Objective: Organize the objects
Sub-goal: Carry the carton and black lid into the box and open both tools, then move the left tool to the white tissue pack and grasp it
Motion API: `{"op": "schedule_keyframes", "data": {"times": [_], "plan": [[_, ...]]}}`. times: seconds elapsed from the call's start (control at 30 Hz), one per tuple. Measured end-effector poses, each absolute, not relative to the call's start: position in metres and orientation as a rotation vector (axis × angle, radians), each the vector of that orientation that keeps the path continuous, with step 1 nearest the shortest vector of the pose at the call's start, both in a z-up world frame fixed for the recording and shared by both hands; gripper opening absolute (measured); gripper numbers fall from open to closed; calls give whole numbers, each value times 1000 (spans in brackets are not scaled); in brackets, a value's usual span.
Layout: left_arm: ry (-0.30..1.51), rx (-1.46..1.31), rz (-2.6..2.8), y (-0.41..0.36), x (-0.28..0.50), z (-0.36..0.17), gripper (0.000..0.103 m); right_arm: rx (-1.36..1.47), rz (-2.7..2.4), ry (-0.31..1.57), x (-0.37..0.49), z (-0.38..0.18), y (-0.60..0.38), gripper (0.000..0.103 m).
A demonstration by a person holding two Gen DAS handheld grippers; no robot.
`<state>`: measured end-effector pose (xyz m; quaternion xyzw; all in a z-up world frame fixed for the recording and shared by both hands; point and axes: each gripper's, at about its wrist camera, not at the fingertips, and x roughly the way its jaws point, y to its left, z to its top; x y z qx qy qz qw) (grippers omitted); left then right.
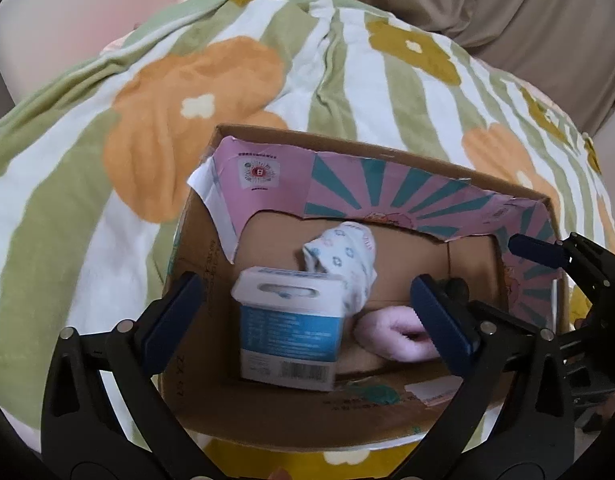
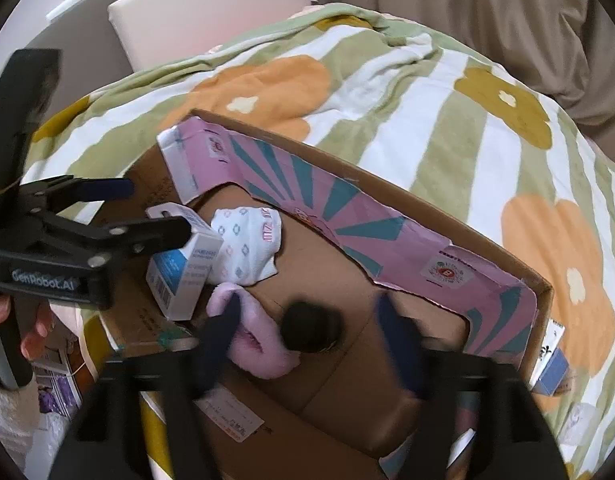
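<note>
Striped floral blanket [image 1: 155, 128] covers the bed, and on it we see an open cardboard box [image 1: 195, 320], our landmark. Inside the box we note a blue-white carton [image 1: 287, 328] upright near its left wall, a patterned white sock [image 1: 347, 260] just behind the carton and touching it, a pink fluffy item [image 1: 395, 340] on the box floor right of the carton, and a dark round object [image 2: 311, 326], blurred. Left gripper [image 1: 303, 308] hangs over the box, fingers apart either side of the carton, not touching it. Right gripper [image 2: 311, 340] is down in the box, fingers apart, left finger against the pink item.
</note>
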<state>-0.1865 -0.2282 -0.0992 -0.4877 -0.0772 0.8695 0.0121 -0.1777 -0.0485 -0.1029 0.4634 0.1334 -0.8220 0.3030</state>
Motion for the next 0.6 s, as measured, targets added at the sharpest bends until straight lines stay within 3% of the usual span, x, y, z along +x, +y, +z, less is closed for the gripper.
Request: {"op": "schedule_keyframes", "data": {"times": [0.6], "plan": [[-249, -1418, 2720, -207, -163, -69, 103, 1212, -2214, 325, -154, -92, -32, 81]]}}
